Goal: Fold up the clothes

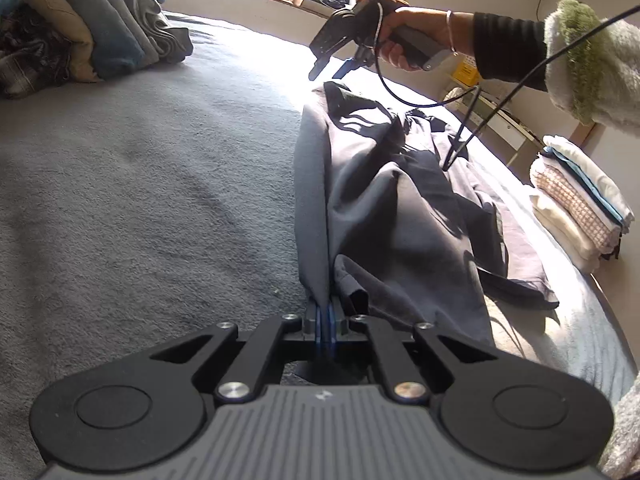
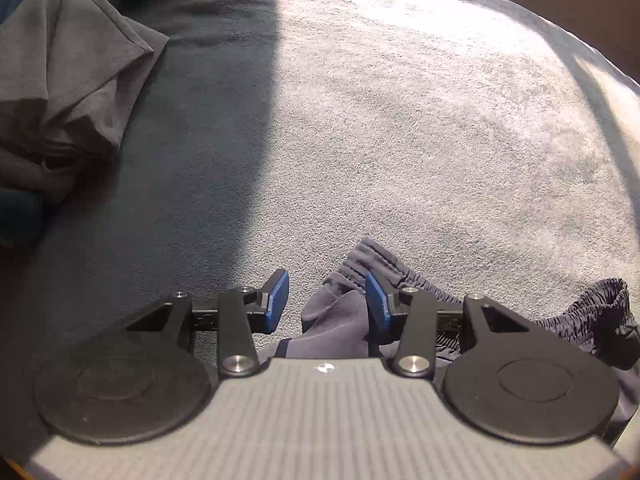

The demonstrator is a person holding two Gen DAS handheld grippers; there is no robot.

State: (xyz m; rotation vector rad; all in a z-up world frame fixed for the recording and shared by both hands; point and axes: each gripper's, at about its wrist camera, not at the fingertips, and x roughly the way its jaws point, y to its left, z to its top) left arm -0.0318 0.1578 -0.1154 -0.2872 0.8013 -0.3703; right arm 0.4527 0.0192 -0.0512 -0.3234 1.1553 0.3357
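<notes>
While pinched, garment hem

No readable text, label or number showed in either view. A small pale emblem sat on each gripper's grey ribbed body, too tiny to make out as letters

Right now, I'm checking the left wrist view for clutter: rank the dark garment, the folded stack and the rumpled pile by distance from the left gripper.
1. dark garment, pinched in the left gripper.
2. folded stack, right.
3. rumpled pile, far upper left.
</notes>
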